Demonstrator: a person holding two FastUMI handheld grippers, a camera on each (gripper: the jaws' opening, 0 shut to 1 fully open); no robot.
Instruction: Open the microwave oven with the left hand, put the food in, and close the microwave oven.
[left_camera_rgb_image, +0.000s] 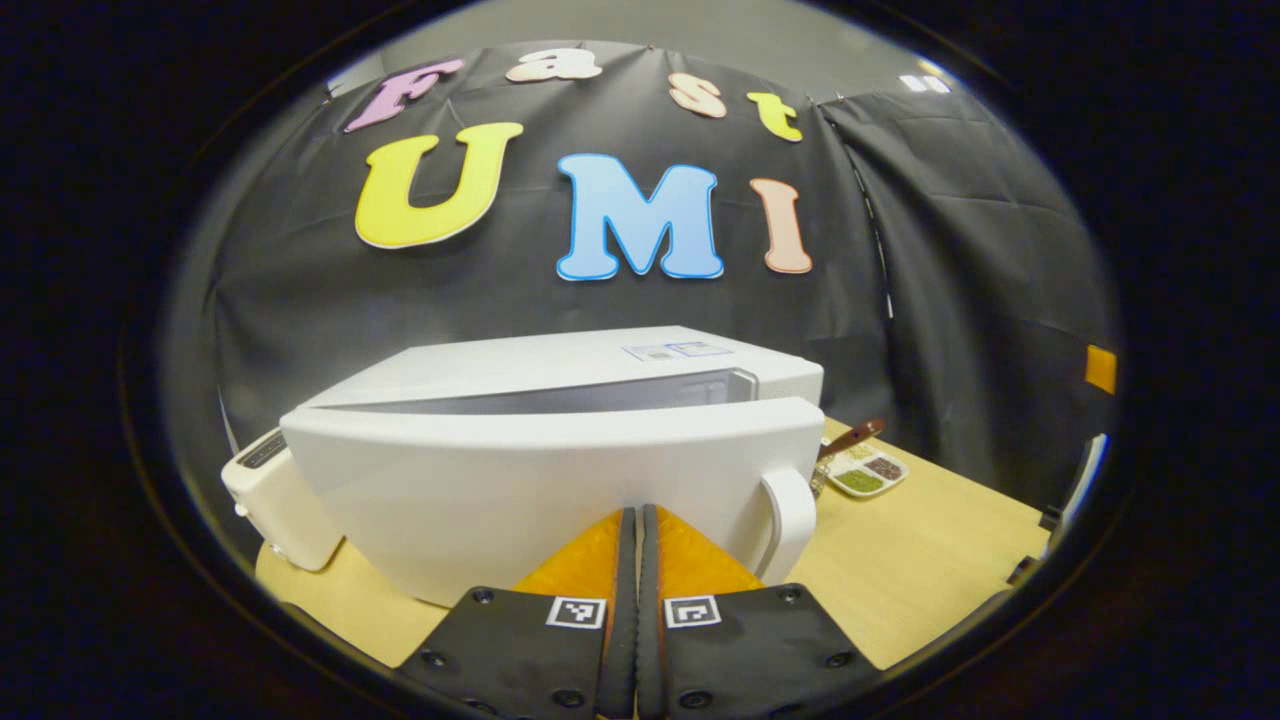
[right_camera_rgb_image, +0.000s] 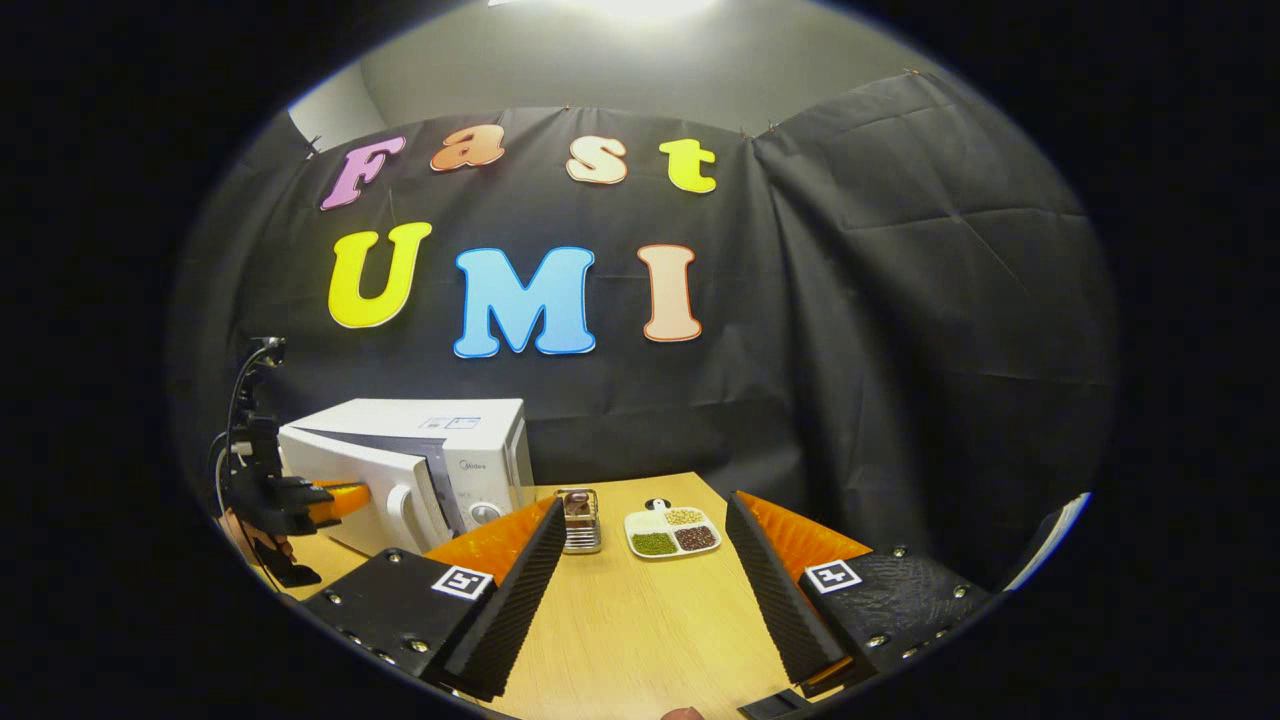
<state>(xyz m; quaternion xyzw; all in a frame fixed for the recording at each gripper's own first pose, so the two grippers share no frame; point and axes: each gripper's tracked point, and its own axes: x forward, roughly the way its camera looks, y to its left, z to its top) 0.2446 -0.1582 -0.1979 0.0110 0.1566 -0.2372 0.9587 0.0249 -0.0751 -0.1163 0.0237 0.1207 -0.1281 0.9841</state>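
The white box-shaped microwave oven (right_camera_rgb_image: 440, 455) stands at the left end of the pale wooden table (right_camera_rgb_image: 640, 620), its long axis running across the table, its front facing the person. Its white door (left_camera_rgb_image: 540, 490) is ajar, swung out partway on its left hinge, so the opening has begun. The left gripper (left_camera_rgb_image: 636, 520) has its fingers pressed together with nothing between them, tip against the door face beside the curved white handle (left_camera_rgb_image: 790, 520). The right gripper (right_camera_rgb_image: 640, 570) is spread wide and empty. The food, seemingly beans in a white divided dish (right_camera_rgb_image: 670, 532), sits right of the microwave, not yet loaded; closing remains.
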